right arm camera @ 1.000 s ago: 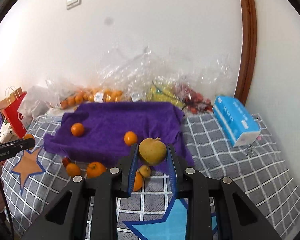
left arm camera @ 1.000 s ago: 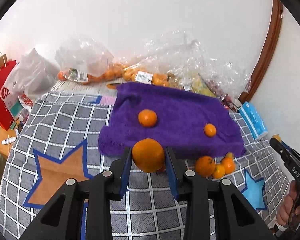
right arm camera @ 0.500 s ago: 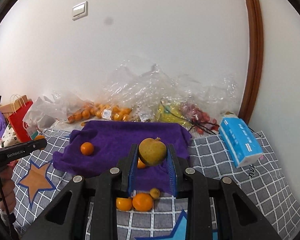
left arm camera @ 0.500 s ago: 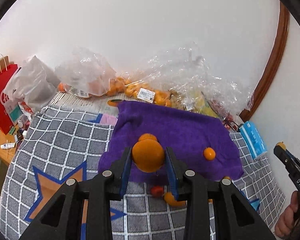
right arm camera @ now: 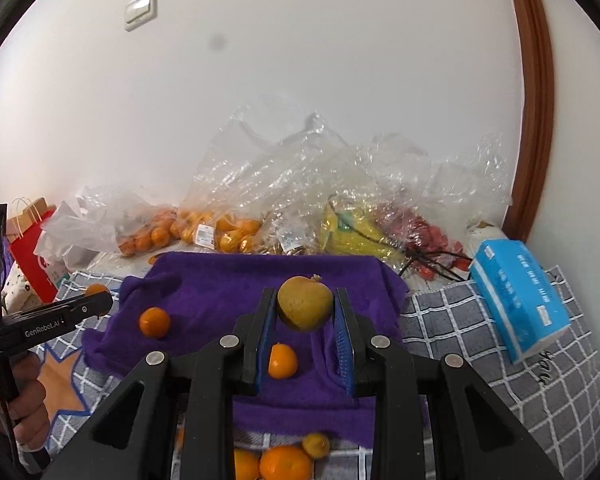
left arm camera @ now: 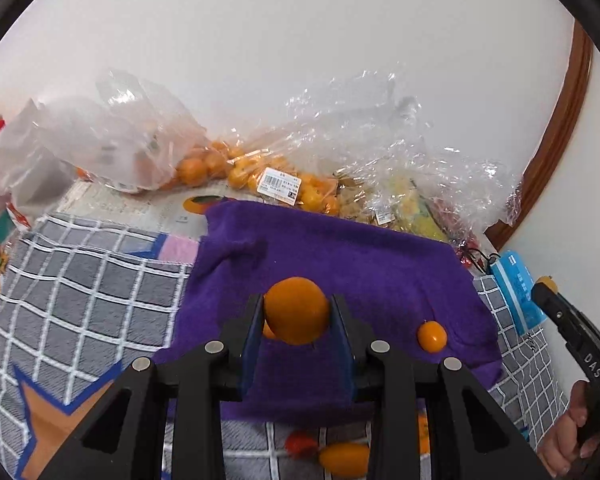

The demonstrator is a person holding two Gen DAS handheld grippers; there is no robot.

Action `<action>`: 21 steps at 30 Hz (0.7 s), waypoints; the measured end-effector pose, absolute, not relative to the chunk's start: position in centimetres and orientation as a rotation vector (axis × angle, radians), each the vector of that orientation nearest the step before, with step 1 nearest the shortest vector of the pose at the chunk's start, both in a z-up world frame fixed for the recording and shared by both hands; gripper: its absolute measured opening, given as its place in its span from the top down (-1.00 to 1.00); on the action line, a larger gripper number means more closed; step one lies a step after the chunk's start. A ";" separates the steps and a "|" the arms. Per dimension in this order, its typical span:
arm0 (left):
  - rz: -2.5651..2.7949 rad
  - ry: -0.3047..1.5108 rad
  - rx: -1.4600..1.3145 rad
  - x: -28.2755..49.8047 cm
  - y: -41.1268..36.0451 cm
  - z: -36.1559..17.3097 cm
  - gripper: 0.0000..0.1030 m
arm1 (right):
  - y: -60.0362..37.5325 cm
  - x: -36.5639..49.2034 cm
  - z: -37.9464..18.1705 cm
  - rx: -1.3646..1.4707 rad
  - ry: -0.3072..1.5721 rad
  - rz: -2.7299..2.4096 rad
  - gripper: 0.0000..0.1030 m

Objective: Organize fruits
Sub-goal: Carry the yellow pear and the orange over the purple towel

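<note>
My left gripper (left arm camera: 297, 312) is shut on a large orange (left arm camera: 296, 309) and holds it above the purple towel (left arm camera: 364, 264). A small orange (left arm camera: 432, 336) lies on the towel to the right; another (left arm camera: 269, 330) peeks out behind the held one. My right gripper (right arm camera: 305, 310) is shut on a yellow-green pear-like fruit (right arm camera: 305, 307) above the same towel (right arm camera: 220, 292). Two small oranges (right arm camera: 154, 322) (right arm camera: 283, 360) lie on the towel below it. The left gripper's tip (right arm camera: 94, 304) shows at the left of the right wrist view.
Loose fruits lie on the checked mat in front of the towel (right arm camera: 286, 462) (left arm camera: 344, 458). Clear bags of oranges (left arm camera: 236, 168) and other fruit line the wall. A blue tissue box (right arm camera: 518, 300) sits right. A red paper bag (right arm camera: 32, 264) stands left.
Both grippers have moved forward and up over the purple towel, each still holding its fruit. The loose fruits on the mat have slid toward the bottom of the views.
</note>
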State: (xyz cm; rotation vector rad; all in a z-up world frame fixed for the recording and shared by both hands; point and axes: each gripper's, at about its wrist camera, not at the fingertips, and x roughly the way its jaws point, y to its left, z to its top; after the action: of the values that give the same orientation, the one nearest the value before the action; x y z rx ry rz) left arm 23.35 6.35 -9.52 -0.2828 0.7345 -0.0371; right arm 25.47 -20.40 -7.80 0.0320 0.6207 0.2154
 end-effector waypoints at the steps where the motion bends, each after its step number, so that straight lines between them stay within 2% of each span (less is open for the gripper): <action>1: -0.038 0.738 -0.282 23.6 6.3 -9.9 0.39 | -20.5 25.8 -8.4 0.033 0.628 0.212 0.46; 21: -0.017 0.809 -0.301 24.9 7.9 -13.7 0.39 | -21.5 28.8 -14.4 0.029 0.786 0.203 0.46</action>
State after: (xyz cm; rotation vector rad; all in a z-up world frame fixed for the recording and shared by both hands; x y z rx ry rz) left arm 24.90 7.90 -13.71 -0.3009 0.8093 -0.0165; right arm 28.76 -21.45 -14.36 0.0289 0.7862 0.2034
